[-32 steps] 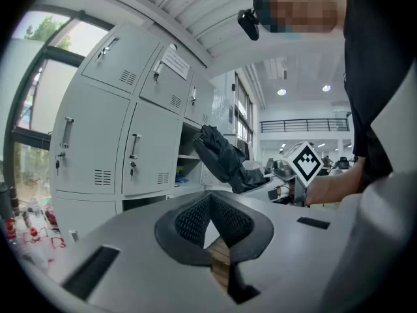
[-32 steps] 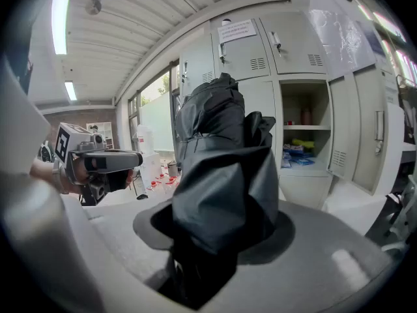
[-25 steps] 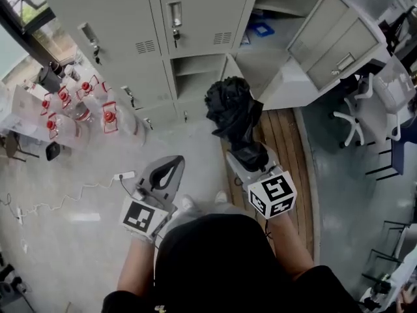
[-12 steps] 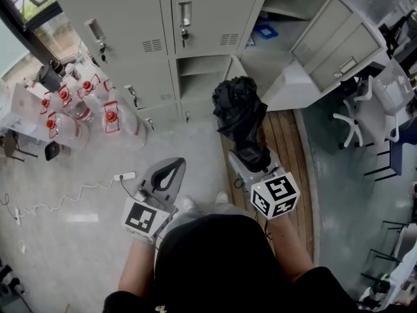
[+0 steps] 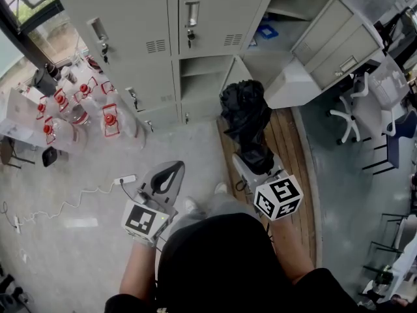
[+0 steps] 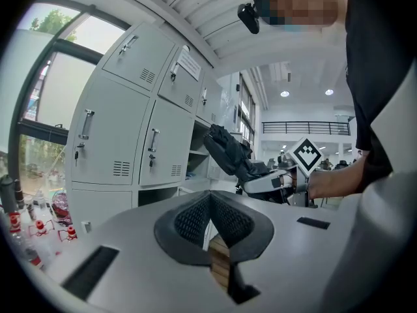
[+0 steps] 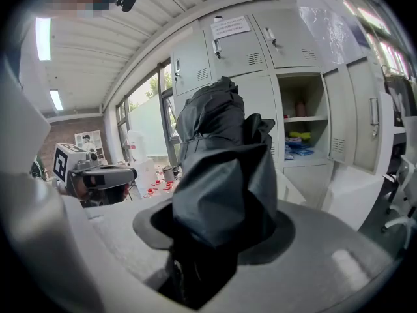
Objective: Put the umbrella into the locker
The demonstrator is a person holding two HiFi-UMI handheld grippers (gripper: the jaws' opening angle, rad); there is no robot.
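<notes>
Umbrella [image 5: 244, 113], folded and black, sat at mid-frame, clenched upright in the right gripper [image 5: 253, 154]. The left gripper [image 5: 172, 168], at lower left, was closed on nothing. Doing this well probably meant aiming the bundled tip squarely into the open locker [image 5: 202, 68] compartment just above, clear of the door edges.

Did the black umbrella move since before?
Yes, a little. The umbrella, gripped by the right gripper, has been carried slightly closer to the grey lockers ahead.

Crumpled matt black cloth umbrella [image 5: 244, 109], smooth grey metal lockers [image 5: 130, 12] (wooden floor planks [image 5: 284, 142])
</notes>
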